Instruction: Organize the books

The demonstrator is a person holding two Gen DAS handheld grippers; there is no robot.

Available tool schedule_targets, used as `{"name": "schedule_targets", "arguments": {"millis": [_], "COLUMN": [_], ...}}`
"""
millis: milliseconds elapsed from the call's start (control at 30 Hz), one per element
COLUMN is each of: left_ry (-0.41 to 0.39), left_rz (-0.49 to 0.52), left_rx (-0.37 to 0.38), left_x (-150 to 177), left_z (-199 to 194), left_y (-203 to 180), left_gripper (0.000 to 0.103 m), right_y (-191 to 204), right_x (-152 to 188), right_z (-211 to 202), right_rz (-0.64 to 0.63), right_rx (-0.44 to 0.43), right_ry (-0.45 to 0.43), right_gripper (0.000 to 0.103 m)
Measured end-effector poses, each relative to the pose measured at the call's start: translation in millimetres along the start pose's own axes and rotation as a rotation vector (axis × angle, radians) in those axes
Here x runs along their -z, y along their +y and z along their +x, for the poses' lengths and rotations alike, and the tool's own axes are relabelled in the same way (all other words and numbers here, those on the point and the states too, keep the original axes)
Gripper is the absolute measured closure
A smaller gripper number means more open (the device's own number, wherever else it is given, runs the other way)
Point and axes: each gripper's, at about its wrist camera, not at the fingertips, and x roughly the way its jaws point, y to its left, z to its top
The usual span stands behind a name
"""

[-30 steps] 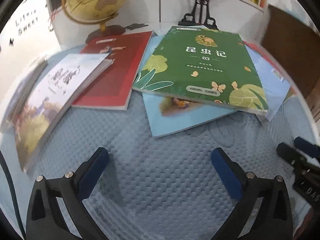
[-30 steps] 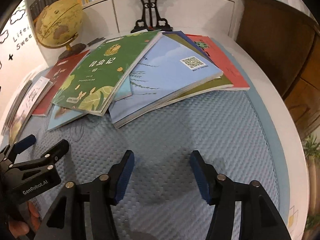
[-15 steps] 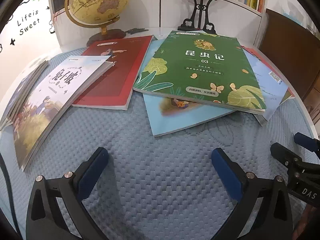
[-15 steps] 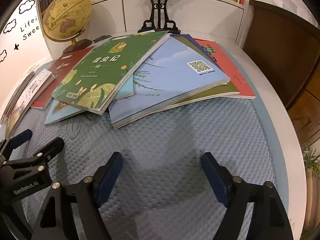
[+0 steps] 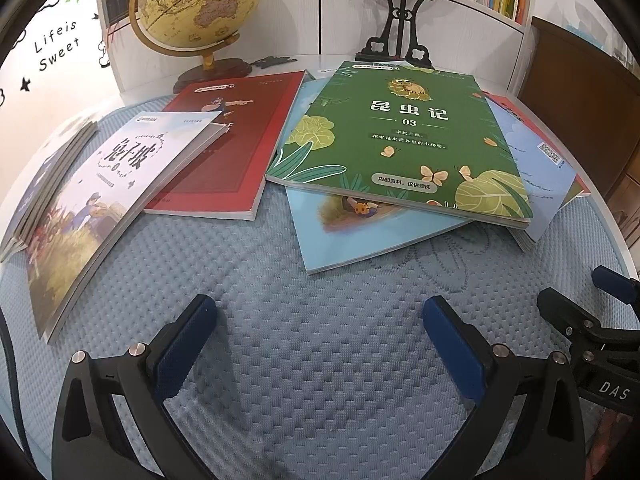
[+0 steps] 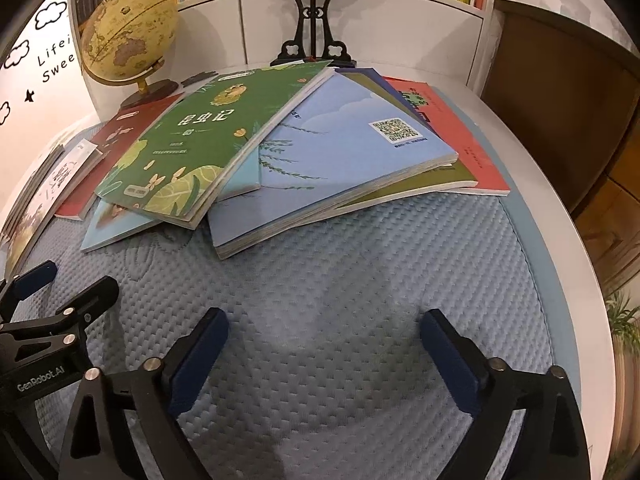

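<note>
Green book atop overlapping books, left fingers spread empty, right fingers opening, empty

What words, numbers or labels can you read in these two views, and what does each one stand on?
"Lifeis Sweet": wall.
"昆虫记", "03": green book.
"兔子坡": white book.
"GenRobot.AI": left hand-held gripper.
"DAS": right hand-held gripper.
Blue book: QR code, caption too small.
Shelf spines: unreadable.

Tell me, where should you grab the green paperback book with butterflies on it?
Probably the green paperback book by its near bottom edge, coming in low from the front. That edge overhangs the light blue book beneath, leaving a gap for one finger. The right gripper, jaws opening and empty, sits nearer that corner.
</note>
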Motion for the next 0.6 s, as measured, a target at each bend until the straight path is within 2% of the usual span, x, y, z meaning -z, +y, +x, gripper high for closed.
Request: {"name": "schedule_targets", "arguments": {"millis": [167, 600], "left_ry": [0.000, 0.000], "left_rz": [0.000, 0.000], "left_rx": [0.000, 0.000], "left_x": [0.0, 0.0], "left_z": [-0.1, 0.0], "left_y": [0.2, 0.1], "left_gripper": [0.000, 0.000], "right_y": [-0.2, -0.4], "right_x": [-0.8, -0.7], "right_z": [2.0, 2.5], "right_rz": [-0.003, -0.003], "right_rx": [-0.006, -0.007], "right_ry": [0.003, 0.003], "right_gripper": [0.000, 0.000]}}
